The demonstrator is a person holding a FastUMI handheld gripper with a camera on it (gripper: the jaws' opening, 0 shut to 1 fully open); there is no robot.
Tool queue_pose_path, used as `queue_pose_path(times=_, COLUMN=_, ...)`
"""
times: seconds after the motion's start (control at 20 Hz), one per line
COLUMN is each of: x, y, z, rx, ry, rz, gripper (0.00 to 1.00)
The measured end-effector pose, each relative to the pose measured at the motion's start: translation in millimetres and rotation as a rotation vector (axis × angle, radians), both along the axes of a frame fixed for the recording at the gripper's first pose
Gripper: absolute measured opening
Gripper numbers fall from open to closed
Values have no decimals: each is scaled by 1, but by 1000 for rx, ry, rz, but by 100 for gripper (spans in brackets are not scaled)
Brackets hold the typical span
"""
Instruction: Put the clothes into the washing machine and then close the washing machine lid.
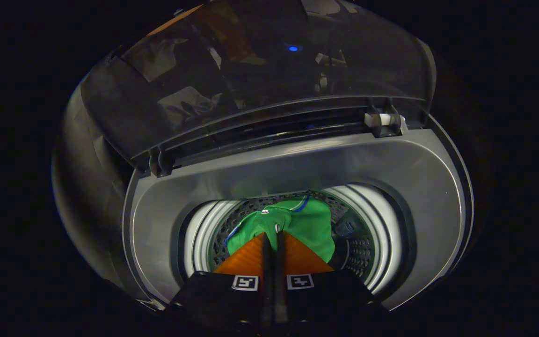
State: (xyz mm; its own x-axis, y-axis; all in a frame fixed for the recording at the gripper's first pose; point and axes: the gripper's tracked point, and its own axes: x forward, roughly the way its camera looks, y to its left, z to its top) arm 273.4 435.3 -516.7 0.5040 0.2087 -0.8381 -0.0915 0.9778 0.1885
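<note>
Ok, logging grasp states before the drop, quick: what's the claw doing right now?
Claw: shut on the green garment, fingers pressed together pinching its cloth over the open washing machine drum; lid raised beyond.

From my remote station, the surroundings read as very dark; I cannot make out walls, floor or furniture beyond the appliance. Light is dim and falls mainly from above and ahead, brightest on pale surfaces low in the scene. A small blue light (293,48) glows among faint, blurred reflections of the room (180,103), too indistinct to identify.
</note>
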Motion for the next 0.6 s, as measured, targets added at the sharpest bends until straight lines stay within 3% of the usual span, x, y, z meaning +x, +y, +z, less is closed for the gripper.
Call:
queue_pose_path(times=0.1, x=0, y=-5, z=1, rx=-26, ry=-7, rz=-18, gripper=17)
queue_pose_path(times=0.25, x=5, y=-6, z=12, rx=-32, ry=-35, rz=-9, gripper=91)
queue_pose_path(times=0.6, x=-5, y=-15, z=55, rx=-67, ry=-103, rz=19, gripper=99)
